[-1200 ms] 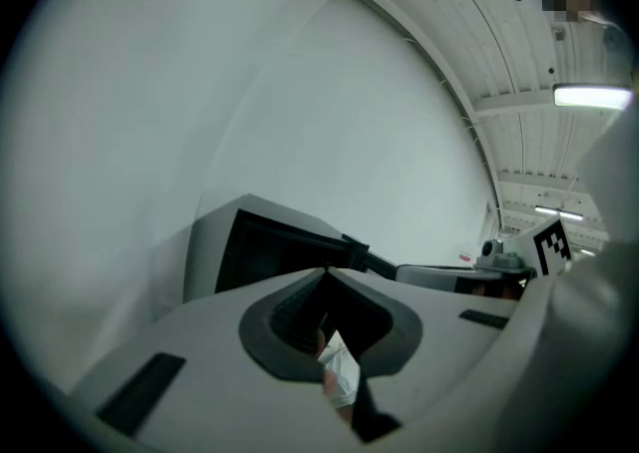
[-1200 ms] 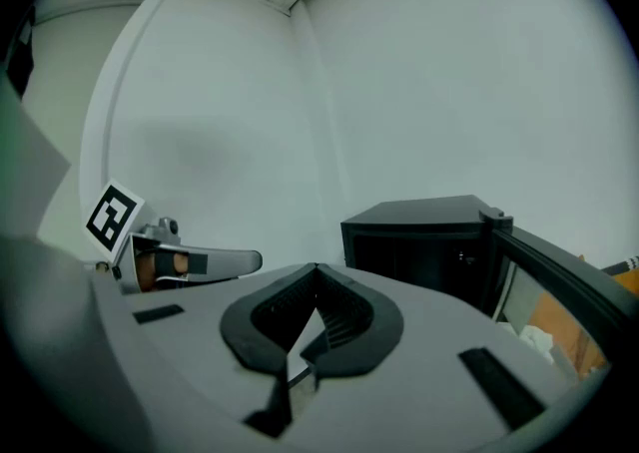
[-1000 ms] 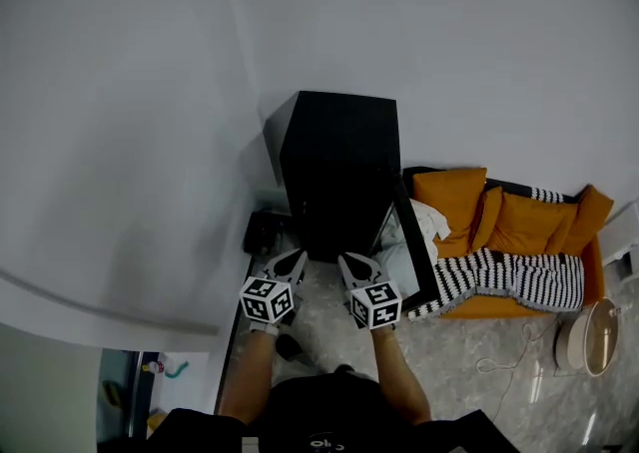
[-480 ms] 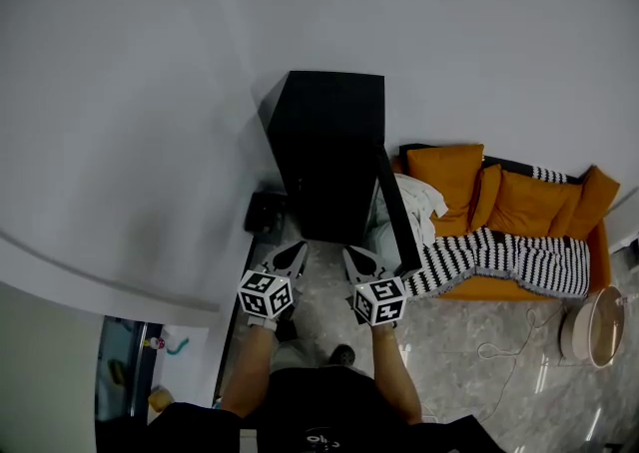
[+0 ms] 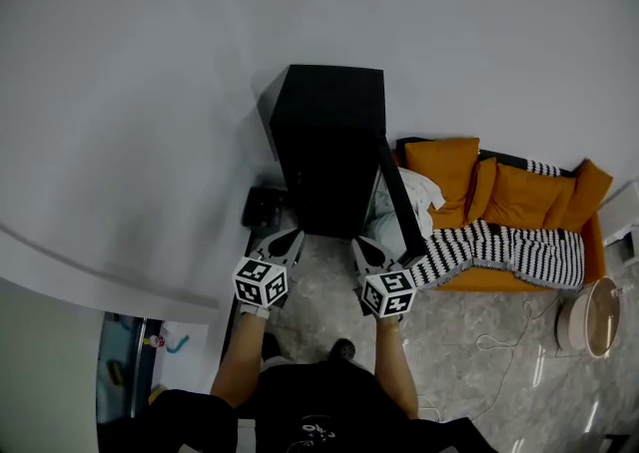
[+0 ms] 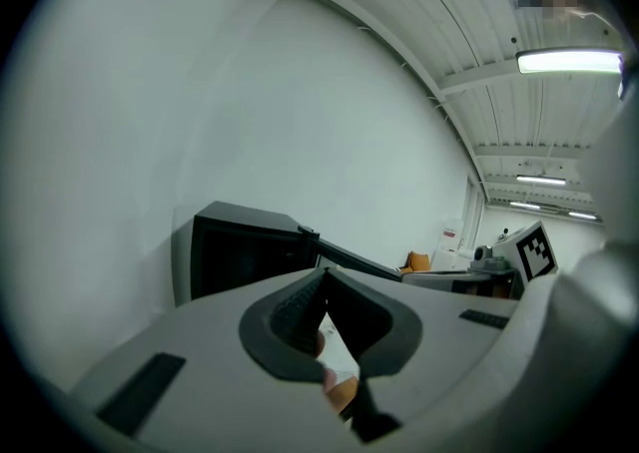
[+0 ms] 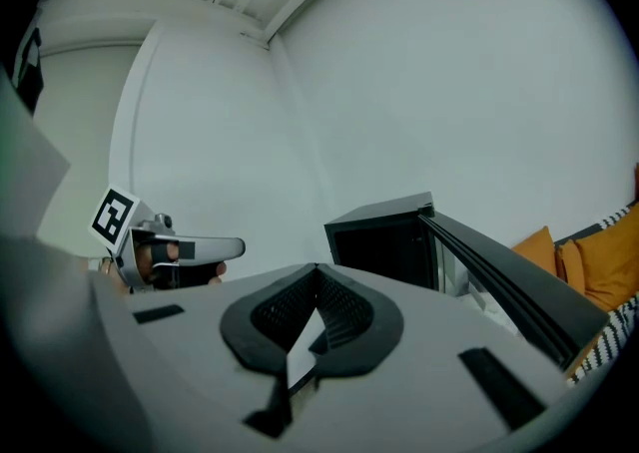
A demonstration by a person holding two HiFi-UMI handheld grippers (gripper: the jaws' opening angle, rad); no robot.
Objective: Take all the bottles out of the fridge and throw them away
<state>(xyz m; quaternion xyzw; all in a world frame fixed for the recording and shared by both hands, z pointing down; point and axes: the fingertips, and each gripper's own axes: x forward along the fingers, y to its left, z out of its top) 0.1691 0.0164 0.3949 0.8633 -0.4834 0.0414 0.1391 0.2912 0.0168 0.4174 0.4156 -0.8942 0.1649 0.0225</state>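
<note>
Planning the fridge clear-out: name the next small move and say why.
Probably open the right gripper and reach toward the fridge. Its door stands open, and the right gripper and the left gripper are both shut and empty, short of the opening. The dark interior shows no bottle from here.

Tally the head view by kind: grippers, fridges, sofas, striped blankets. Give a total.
grippers: 2 (left gripper, right gripper)
fridge: 1
sofa: 1
striped blanket: 1
total: 5
</note>
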